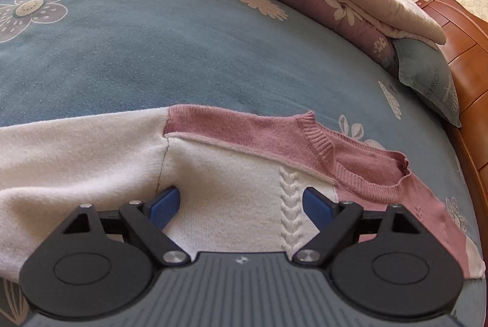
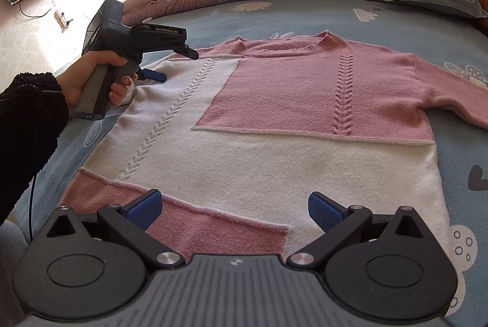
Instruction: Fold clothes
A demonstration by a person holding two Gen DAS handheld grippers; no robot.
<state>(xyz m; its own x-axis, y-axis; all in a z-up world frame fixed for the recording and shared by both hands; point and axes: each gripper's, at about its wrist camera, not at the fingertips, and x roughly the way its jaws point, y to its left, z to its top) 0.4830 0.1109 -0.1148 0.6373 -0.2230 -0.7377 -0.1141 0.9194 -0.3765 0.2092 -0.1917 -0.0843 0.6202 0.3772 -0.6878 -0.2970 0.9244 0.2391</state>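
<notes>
Sweater: I see the sweater [image 2: 274, 119] spread flat on the bed [image 2: 305, 16], collar away from me, hem nearest.
Left gripper: my left gripper [image 1: 241, 205] hovers over the sweater's left shoulder seam, jaws spread wide, nothing held.
Right gripper: my right gripper [image 2: 235, 211] hangs over the hem, released and empty.
Key relation: the left sleeve runs out sideways from the left gripper, the nearer one, so I judge it folds inward first.

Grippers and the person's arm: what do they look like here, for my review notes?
Each gripper, left and right, has black linkage arms with silver pivot screws, blue ribbed pads and a grey ribbed body. The left one's side reads "GenRobot.AI" and "DAS", above a grey pistol handle. The sleeve is black and fuzzy; a dark cable hangs below it.
</notes>
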